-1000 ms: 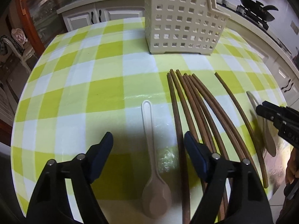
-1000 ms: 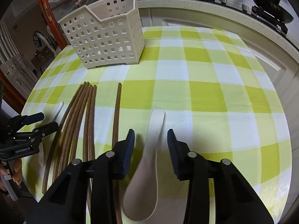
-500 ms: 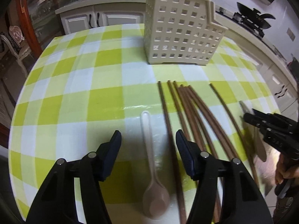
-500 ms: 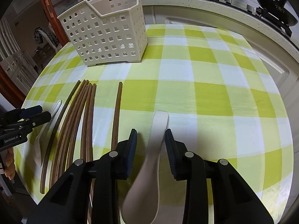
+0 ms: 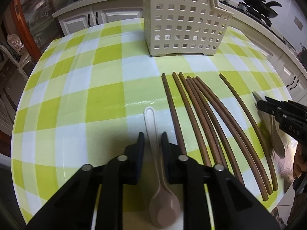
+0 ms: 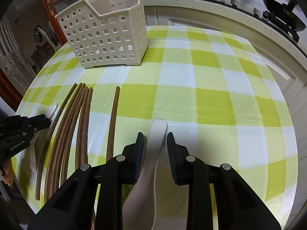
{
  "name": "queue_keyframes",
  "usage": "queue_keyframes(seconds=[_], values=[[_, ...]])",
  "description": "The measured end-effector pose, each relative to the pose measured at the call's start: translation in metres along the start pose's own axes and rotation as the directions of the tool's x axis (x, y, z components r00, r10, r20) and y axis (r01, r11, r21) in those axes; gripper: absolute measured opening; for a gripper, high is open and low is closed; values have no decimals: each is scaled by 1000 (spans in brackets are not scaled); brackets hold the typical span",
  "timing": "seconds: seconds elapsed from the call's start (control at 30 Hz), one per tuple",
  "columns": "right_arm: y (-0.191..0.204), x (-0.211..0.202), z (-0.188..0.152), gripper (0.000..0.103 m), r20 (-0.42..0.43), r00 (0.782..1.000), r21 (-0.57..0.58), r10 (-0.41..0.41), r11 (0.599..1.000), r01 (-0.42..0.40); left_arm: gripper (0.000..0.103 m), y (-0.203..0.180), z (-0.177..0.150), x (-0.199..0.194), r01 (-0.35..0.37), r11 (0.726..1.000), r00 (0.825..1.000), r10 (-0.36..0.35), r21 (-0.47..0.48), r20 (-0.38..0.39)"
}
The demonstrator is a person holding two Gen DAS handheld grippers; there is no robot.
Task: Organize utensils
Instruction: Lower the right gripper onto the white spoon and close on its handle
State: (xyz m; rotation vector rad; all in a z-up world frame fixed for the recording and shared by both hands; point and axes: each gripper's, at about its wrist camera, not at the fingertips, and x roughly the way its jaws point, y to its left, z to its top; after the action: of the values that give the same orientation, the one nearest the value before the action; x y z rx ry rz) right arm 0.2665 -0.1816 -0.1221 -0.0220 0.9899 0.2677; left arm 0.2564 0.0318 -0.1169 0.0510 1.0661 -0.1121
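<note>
The worktop (image 5: 107, 99) wears a green-and-white checked cloth, and the cream perforated utensil basket (image 5: 184, 19) stands upright at the top centre of the left wrist view, in the upper left of the right wrist view (image 6: 107, 36).

Low in the middle of the left wrist view, the left gripper (image 5: 152, 137) has just been closing its fingers around the thin handle of a slim white spoon (image 5: 151, 122). The fingers now sit tight against both sides of the handle, gripping it, while the spoon's bowl lies flat near the bottom edge of the frame. The same gripper shows at the left edge of the right wrist view (image 6: 41, 122).

To the right of that spoon, a bundle of brown chopsticks (image 5: 207, 118) lies on the cloth, fanned from the centre down toward the lower right, with one stick apart on the right side of the group. In the right wrist view they fill the left half (image 6: 76, 126).

The right gripper (image 6: 155, 140), low in the centre of its own view, has its fingers narrowing around the broad handle of a wide white soup spoon (image 6: 156, 134). The left finger looks to be against the handle; a sliver of cloth still shows beside the right finger, so the hold is not closed. That gripper also appears at the right edge of the left wrist view (image 5: 268, 107), above the same spoon (image 5: 276, 143).
</note>
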Motion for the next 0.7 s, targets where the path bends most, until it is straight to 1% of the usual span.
queue_keyframes(seconds=[0.23, 0.3, 0.33, 0.57, 0.7], values=[[3, 1, 0, 22, -1, 1000, -21, -15, 1000, 15, 11, -3, 2, 0, 19, 1000, 1000, -19, 5, -13], [3, 1, 0, 19, -2, 1000, -21, -10, 1000, 10, 11, -4, 1, -1, 23, 1000, 1000, -23, 5, -10], [3, 0, -1, 19, -1, 1000, -18, -9, 1000, 9, 11, -4, 1, -2, 24, 1000, 1000, -24, 5, -8], [3, -15, 1, 19, 38, 999, -3, 3, 1000, -3, 11, 1, 2, -18, 29, 999, 999, -29, -15, 35], [9, -33, 5, 19, 83, 996, -11, 14, 1000, -13, 11, 3, 2, -34, 32, 999, 997, -30, -23, 72]])
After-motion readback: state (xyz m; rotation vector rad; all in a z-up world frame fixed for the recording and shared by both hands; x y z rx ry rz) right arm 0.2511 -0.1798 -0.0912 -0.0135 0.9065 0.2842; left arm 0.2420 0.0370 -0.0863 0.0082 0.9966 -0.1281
